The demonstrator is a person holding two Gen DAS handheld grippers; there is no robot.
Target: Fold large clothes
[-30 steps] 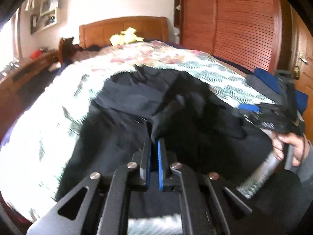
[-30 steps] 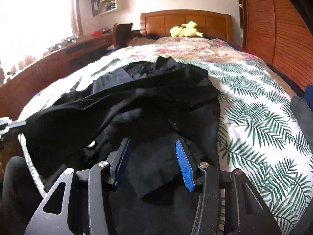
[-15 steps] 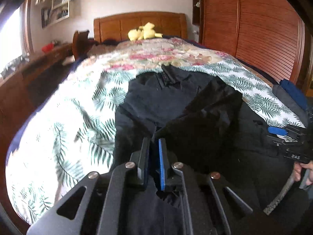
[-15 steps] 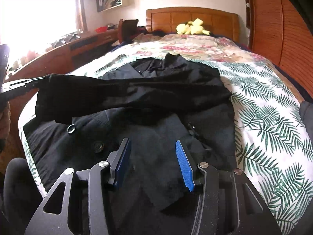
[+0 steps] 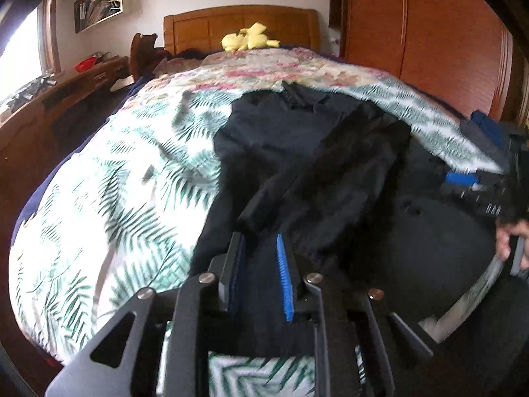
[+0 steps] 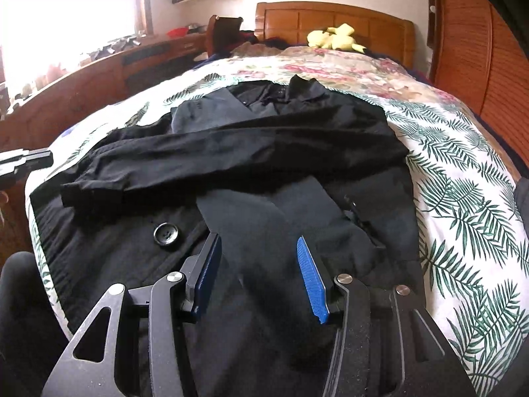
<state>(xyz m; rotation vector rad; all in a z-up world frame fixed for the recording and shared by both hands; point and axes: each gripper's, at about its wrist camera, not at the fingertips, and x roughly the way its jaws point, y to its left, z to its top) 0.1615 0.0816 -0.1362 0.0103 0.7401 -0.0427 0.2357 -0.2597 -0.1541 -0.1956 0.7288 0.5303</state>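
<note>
Right wrist view: black coat (image 6: pixel 264 152) lies spread on the bed (image 6: pixel 463 172), palm-leaf cover near, floral quilt (image 6: pixel 347 66) toward the wooden headboard (image 6: pixel 330 20); one sleeve (image 6: pixel 198 162) is folded across the body; right gripper (image 6: pixel 258 264) hovers over the hem, jaws apart, empty; left gripper (image 5: pixel 259 264) also parted, nothing between; yellow plush (image 6: pixel 334 38) by headboard; desk (image 6: pixel 99 76) under window; slatted wardrobe (image 5: pixel 429 33) on the other side.
</note>
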